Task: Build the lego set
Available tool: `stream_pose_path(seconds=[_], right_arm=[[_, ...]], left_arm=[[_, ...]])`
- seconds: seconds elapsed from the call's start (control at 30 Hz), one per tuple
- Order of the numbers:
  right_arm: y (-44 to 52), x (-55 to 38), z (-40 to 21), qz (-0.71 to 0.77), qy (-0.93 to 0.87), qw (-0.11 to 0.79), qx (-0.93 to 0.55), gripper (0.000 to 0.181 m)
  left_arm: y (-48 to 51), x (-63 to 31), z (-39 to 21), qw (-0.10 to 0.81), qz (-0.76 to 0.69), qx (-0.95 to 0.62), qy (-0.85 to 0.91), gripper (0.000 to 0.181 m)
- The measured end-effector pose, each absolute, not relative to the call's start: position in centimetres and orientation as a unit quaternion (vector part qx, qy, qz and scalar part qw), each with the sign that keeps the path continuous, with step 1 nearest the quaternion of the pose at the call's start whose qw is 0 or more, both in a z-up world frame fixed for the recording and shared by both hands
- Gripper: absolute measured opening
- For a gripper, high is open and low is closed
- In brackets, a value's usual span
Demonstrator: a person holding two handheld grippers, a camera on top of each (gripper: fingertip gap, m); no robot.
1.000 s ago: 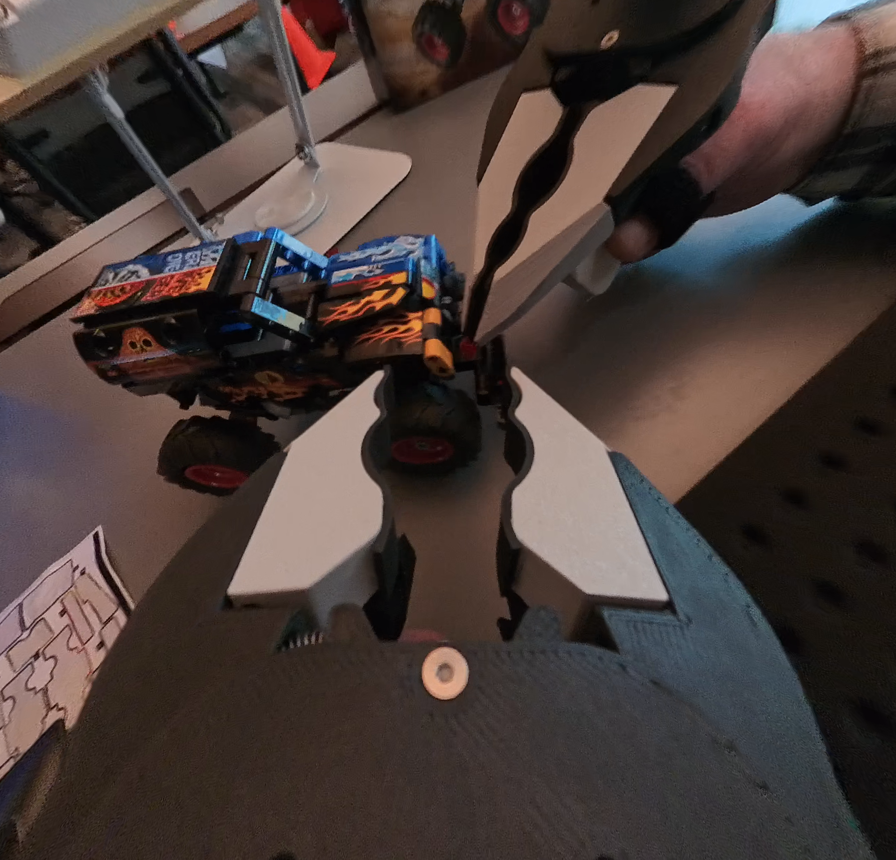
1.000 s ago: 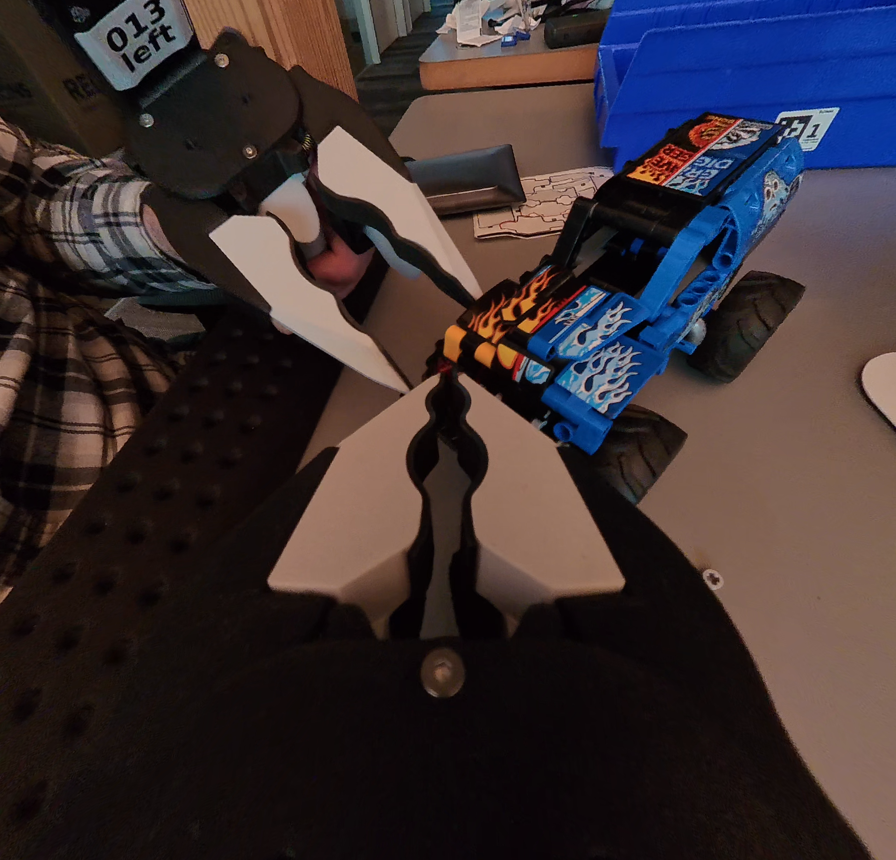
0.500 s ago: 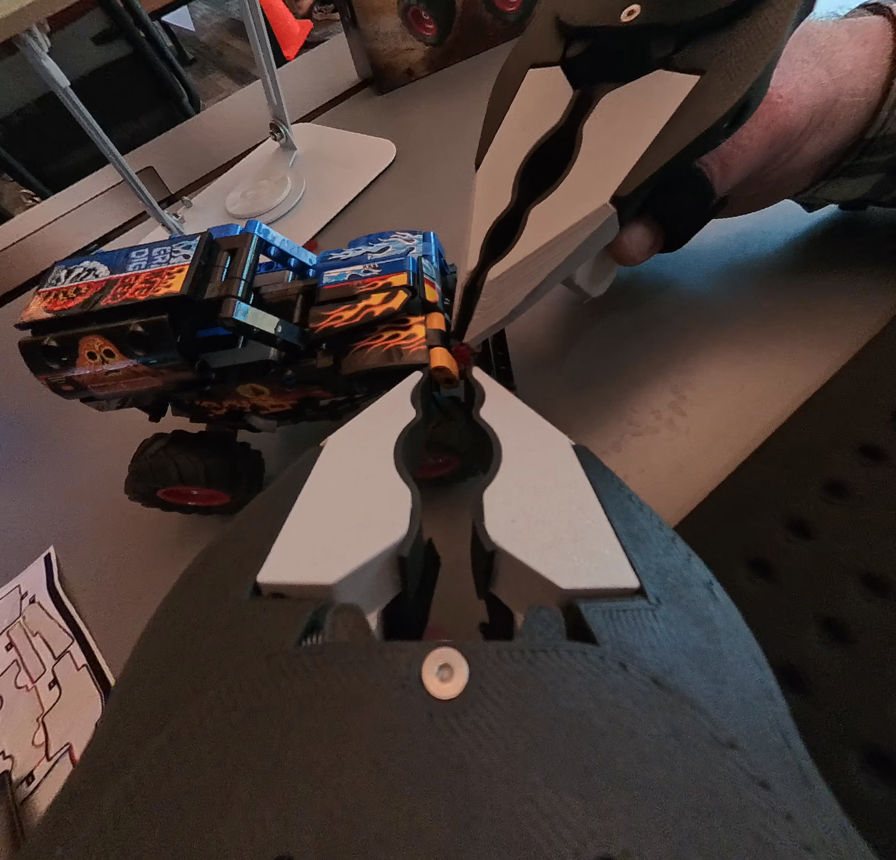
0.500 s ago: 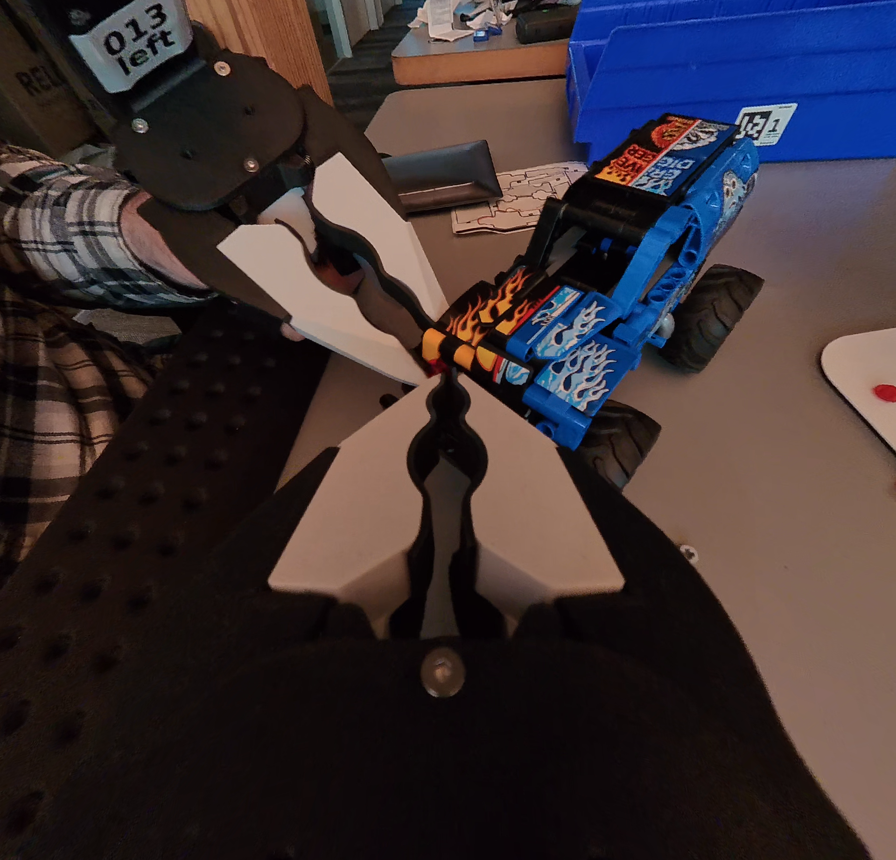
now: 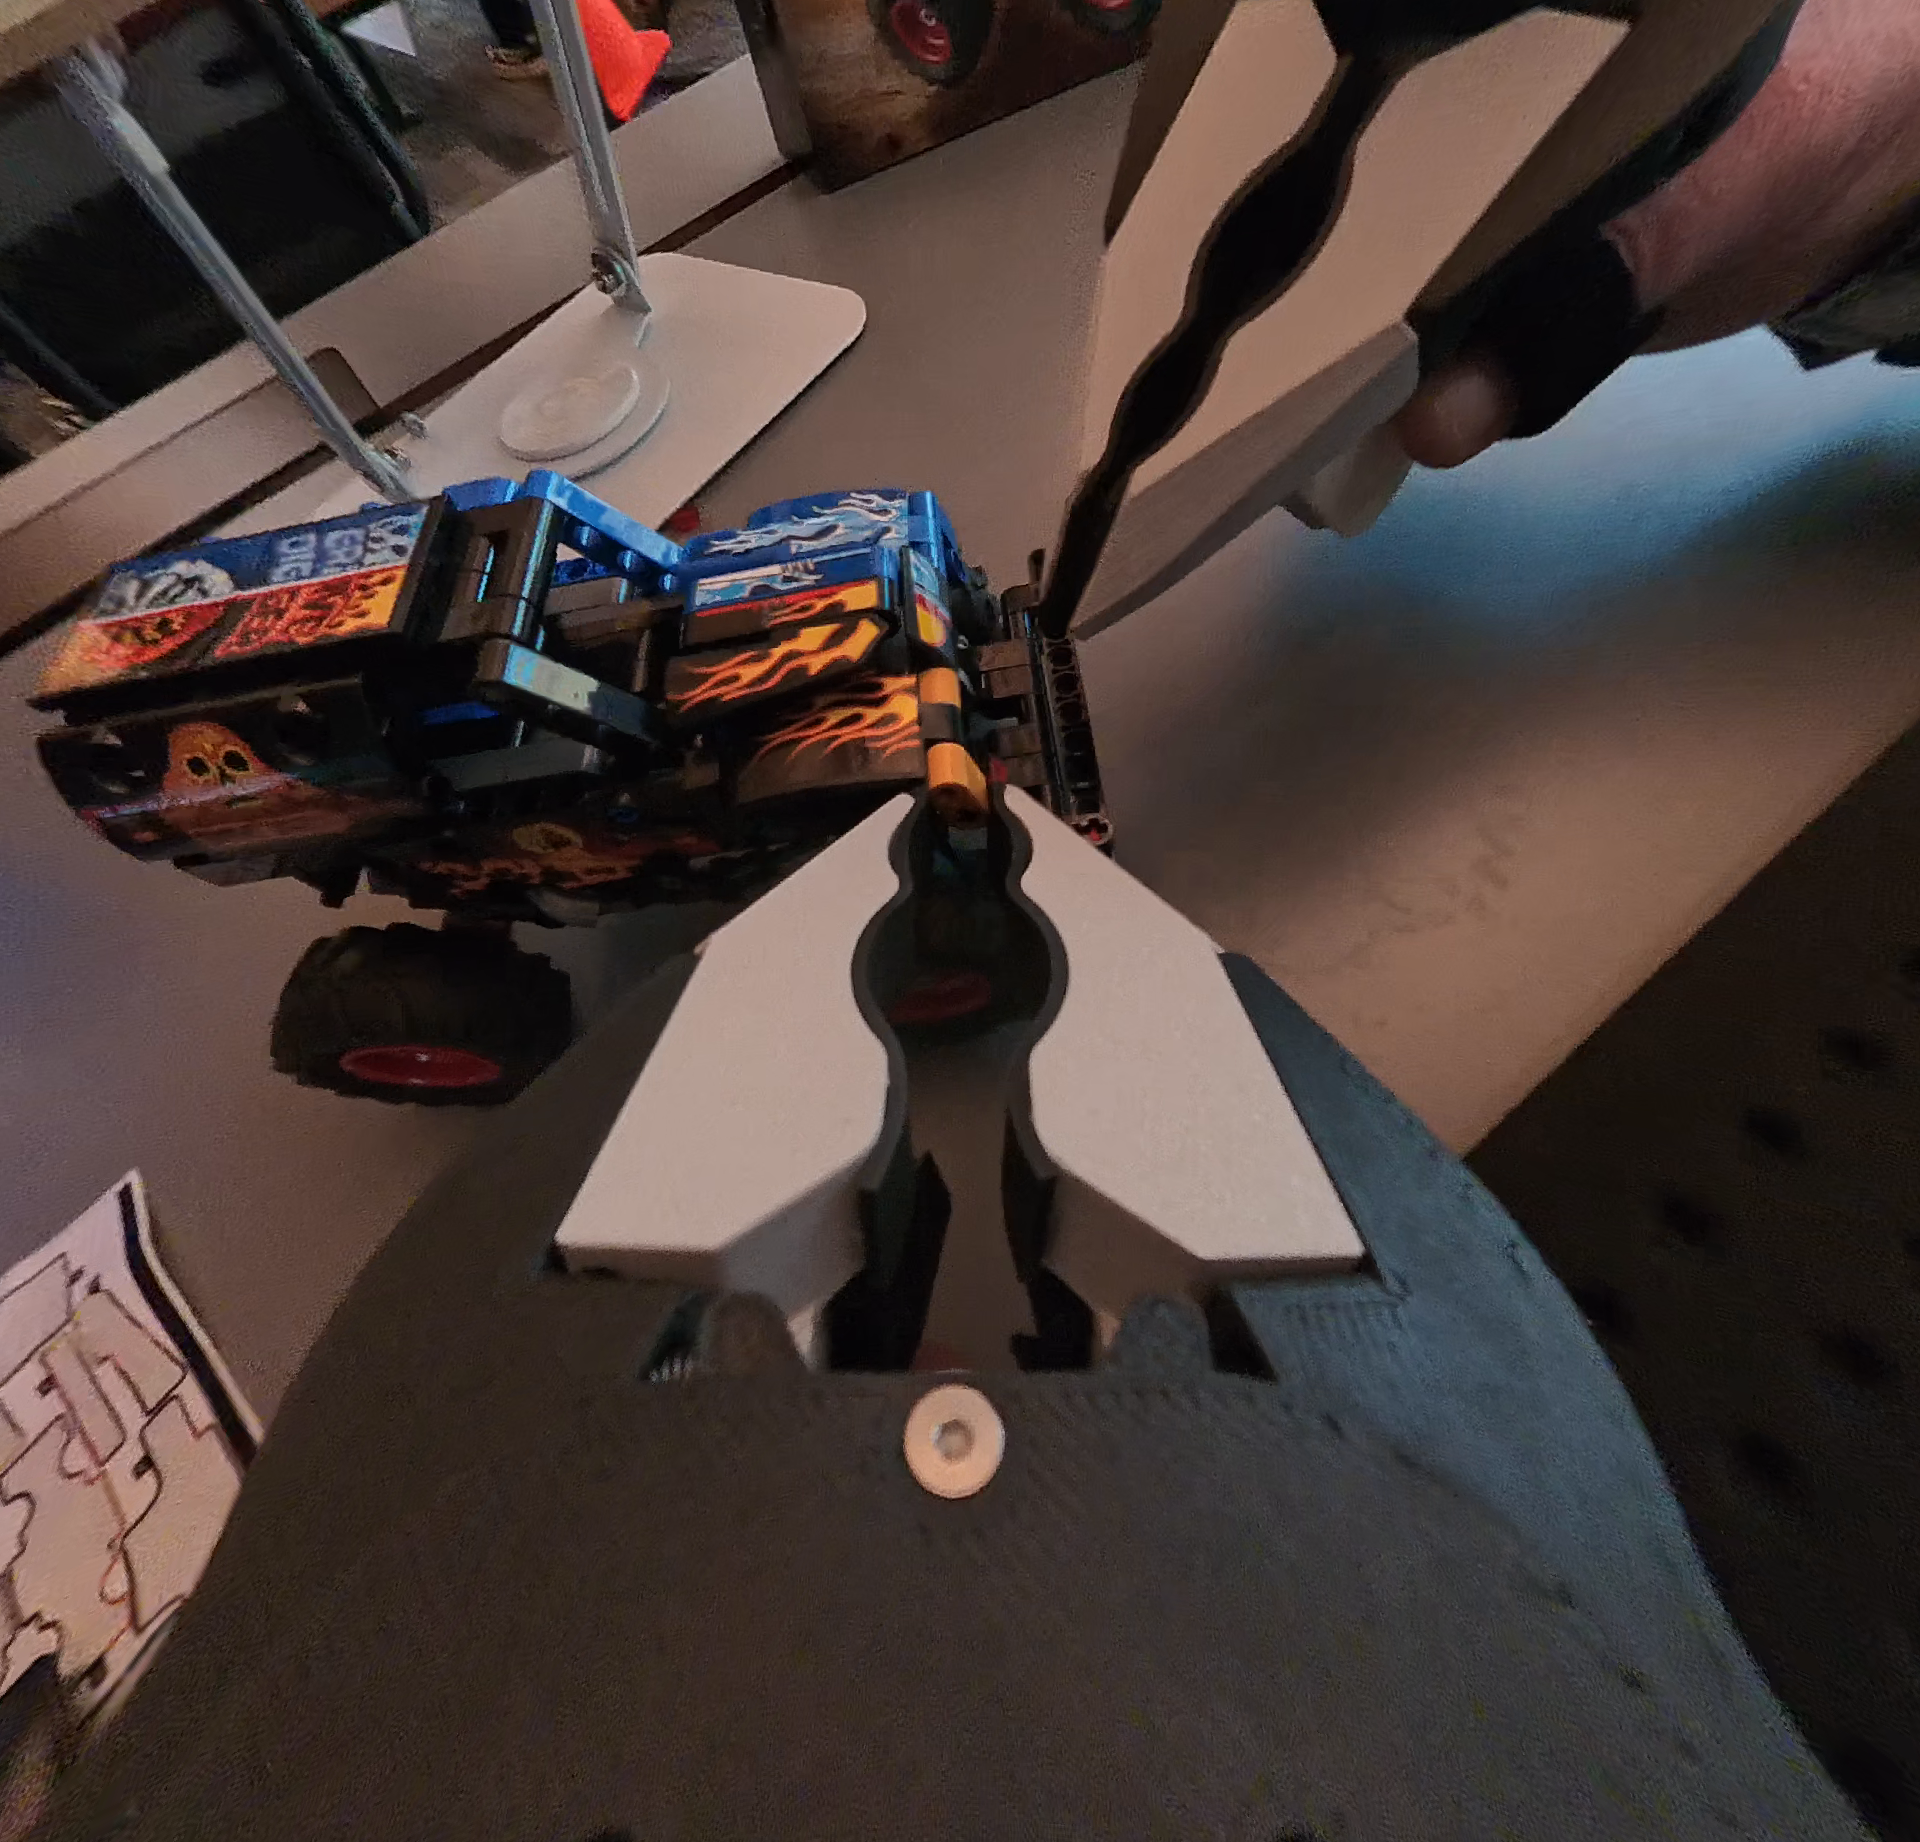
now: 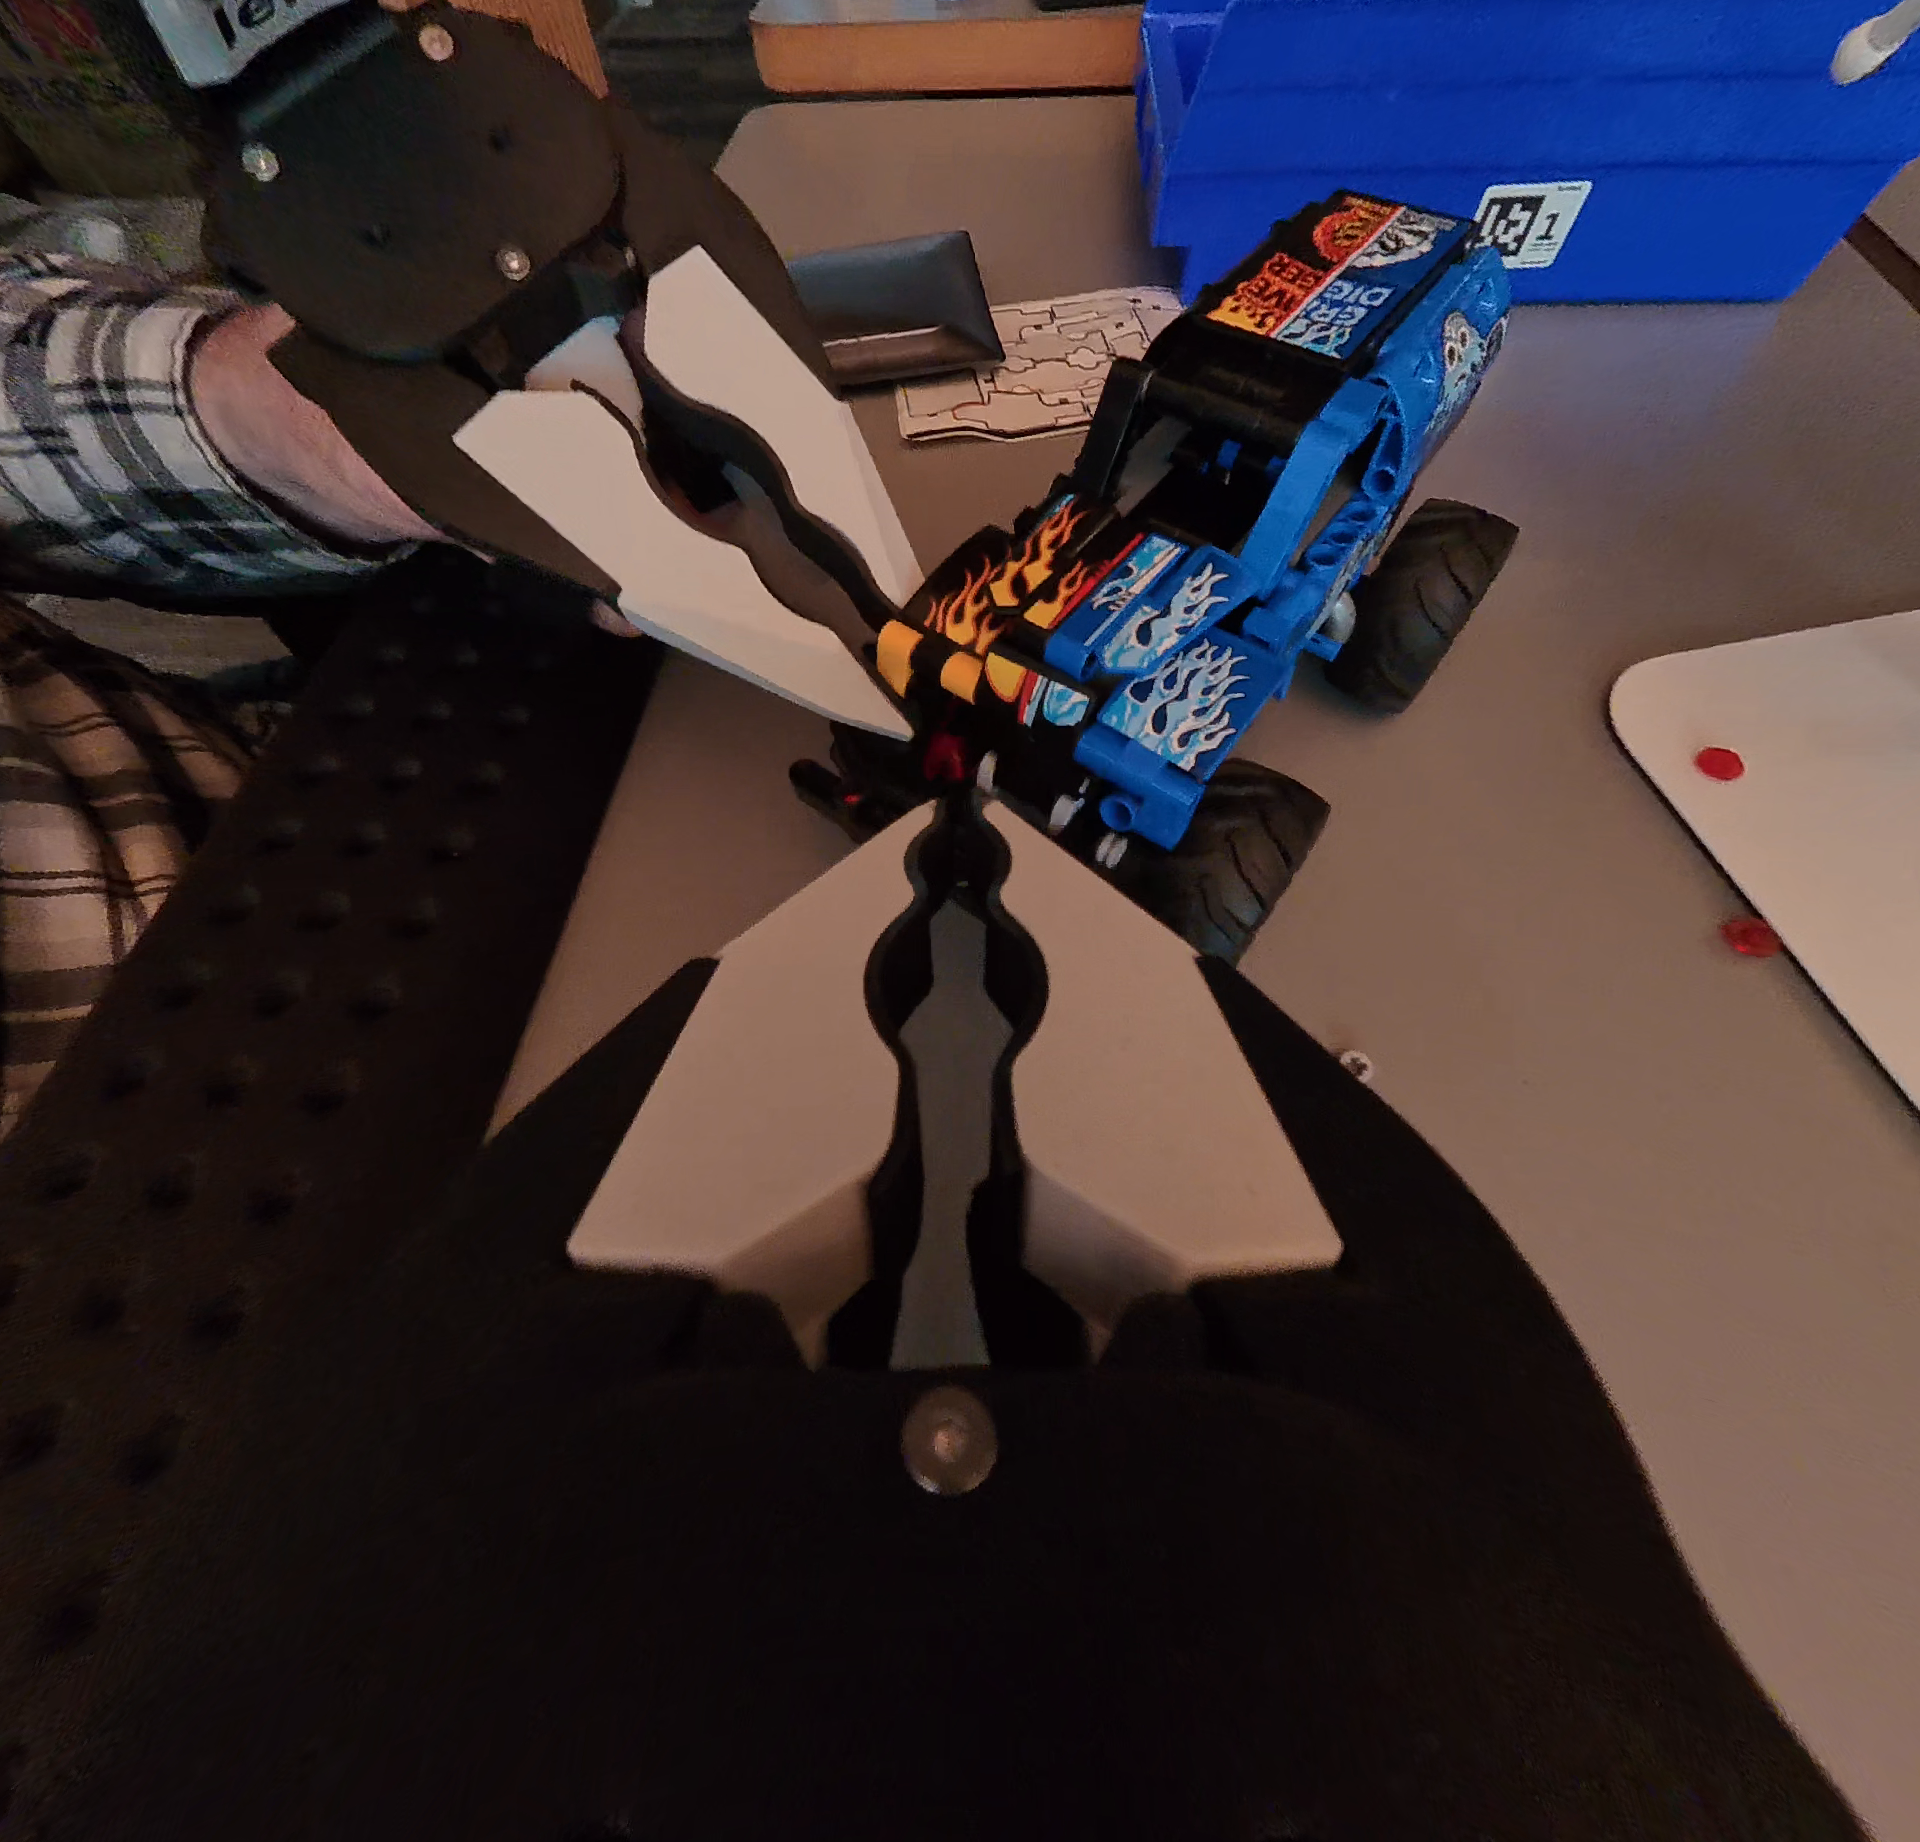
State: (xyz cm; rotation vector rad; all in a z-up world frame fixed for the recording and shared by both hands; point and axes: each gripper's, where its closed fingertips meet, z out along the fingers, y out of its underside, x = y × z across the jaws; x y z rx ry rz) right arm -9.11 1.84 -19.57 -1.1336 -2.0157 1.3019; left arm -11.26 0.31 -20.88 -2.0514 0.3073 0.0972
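A blue and black lego monster truck (image 5: 520, 670) with flame stickers stands on the grey table; it also shows in the right wrist view (image 6: 1247, 545). My left gripper (image 5: 956, 816) is closed narrowly on a yellow-orange piece (image 5: 951, 774) at the truck's front corner. In the right wrist view the left gripper (image 6: 888, 686) comes in from the upper left onto that piece (image 6: 904, 649). My right gripper (image 6: 951, 805) is shut on the front of the truck, at the black bumper beam (image 5: 1065, 722). In the left wrist view the right gripper (image 5: 1055, 618) touches the beam's top end.
A black perforated mat (image 6: 260, 909) lies near the table edge. A sticker sheet (image 6: 1039, 379), a dark grey tray (image 6: 894, 306) and blue bins (image 6: 1507, 109) sit behind the truck. A white stand base (image 6: 1787, 805) with small red studs (image 6: 1717, 762) lies to the right. Only a small space, under 4 cm, lies between the two pairs of fingers.
My left gripper has closed from wide open onto the truck's front corner. Both grippers have moved closer to the truck's front. The right gripper stays shut.
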Motion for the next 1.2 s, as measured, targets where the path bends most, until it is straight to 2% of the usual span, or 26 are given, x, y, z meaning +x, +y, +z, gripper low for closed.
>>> stream_pose_path(seconds=[0.37, 0.63, 0.8, 1.2], right_arm=[[0.8, -10.7, -21.0, 0.417, -0.758, 0.286, -0.412, 0.009], [-0.1, -11.1, -21.0, 0.395, -0.774, 0.314, -0.382, 0.009], [-0.1, -11.1, -21.5, 0.381, -0.785, 0.307, -0.38, 0.0], [0.0, -9.9, -21.4, 0.37, -0.798, 0.293, -0.374, 0.0]], left_arm=[[0.3, -11.5, -20.9, 0.508, 0.044, -0.849, 0.137, 0.009], [0.3, -11.1, -20.9, 0.51, 0.039, -0.847, 0.147, 0.009], [0.3, -10.9, -21.0, 0.51, 0.039, -0.845, 0.154, 0.009], [0.2, -10.9, -20.9, 0.51, 0.032, -0.846, 0.155, 0.009]])
